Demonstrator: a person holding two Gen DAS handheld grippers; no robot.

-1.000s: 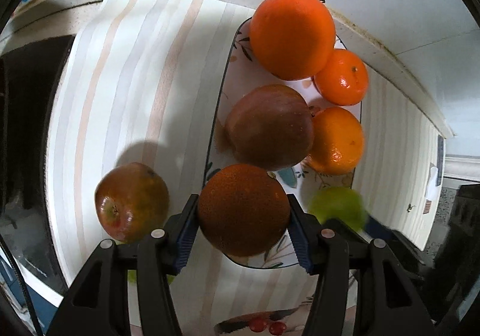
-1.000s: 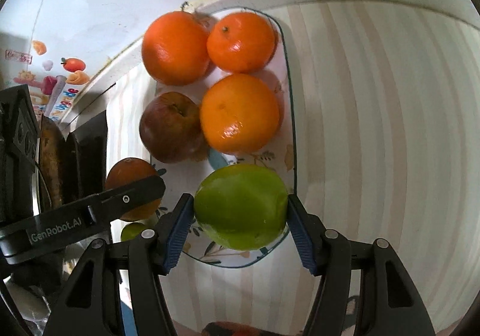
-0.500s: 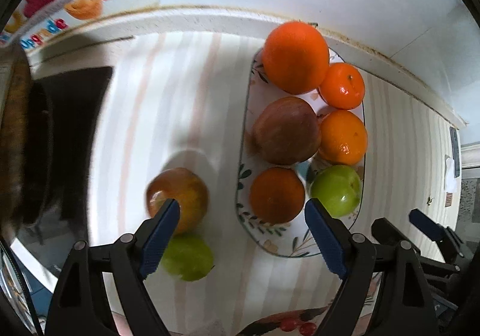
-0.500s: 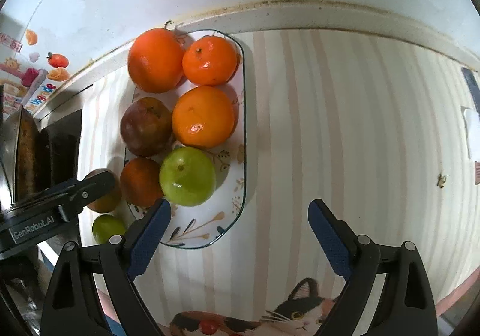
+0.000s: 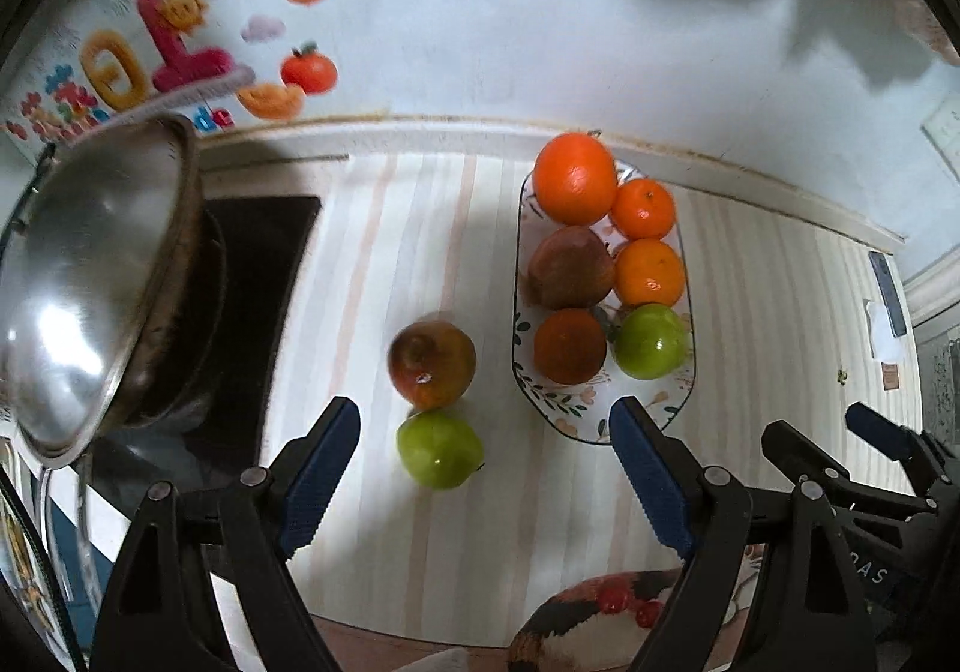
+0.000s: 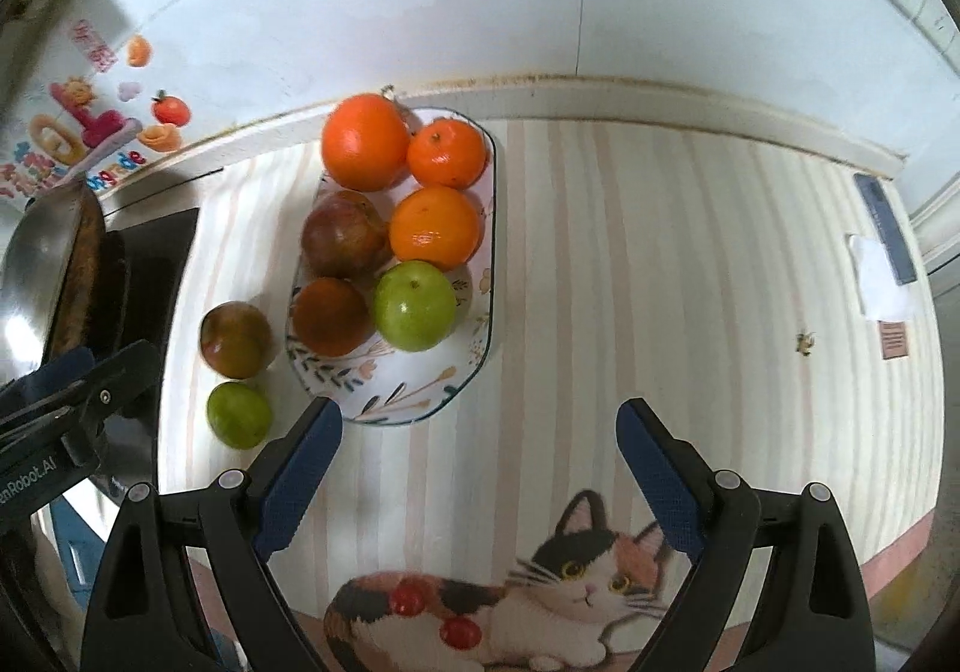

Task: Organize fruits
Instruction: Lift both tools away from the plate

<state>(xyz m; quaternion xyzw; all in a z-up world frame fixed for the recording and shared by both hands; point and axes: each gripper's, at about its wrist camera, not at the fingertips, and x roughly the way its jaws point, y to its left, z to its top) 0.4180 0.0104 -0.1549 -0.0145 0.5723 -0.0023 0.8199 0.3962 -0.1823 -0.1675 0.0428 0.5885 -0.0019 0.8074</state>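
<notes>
The left gripper [image 5: 483,471] has its blue-padded fingers [image 5: 321,471] spread wide with nothing clamped; a second ago they gripped the dark russet-orange fruit [image 5: 569,346], which now lies free at the near left of the oval white floral-print plate [image 5: 660,414]. In the left wrist view a loose green apple [image 5: 440,448] shows in the gap between the fingers, lying on the worktop untouched, with a red-brown apple [image 5: 431,364] touching it just above.

The right gripper [image 6: 480,471] likewise has its fingers [image 6: 657,477] wide apart and empty. A second ago they were clamped on the bright green apple [image 6: 414,313], which now sits on the plate beside the russet fruit, below the middle orange [image 6: 436,226]. Higher on the plate lie a dark reddish apple [image 6: 343,242], a large orange [image 6: 365,141] and a small mandarin [image 6: 447,153].

Both grippers have pulled up and back from the plate since then, so the fruit looks smaller and more of the pale striped worktop cover [image 6: 690,282] shows, including its printed calico cat [image 6: 540,582] at the lower edge of the right view. Both point steeply down. The right gripper's black frame appears at the lower right of the left view, the left gripper's at the lower left of the right view.

A shiny steel bowl [image 5: 90,300] fills the left side of the left view, over a black hob [image 5: 258,282].
</notes>
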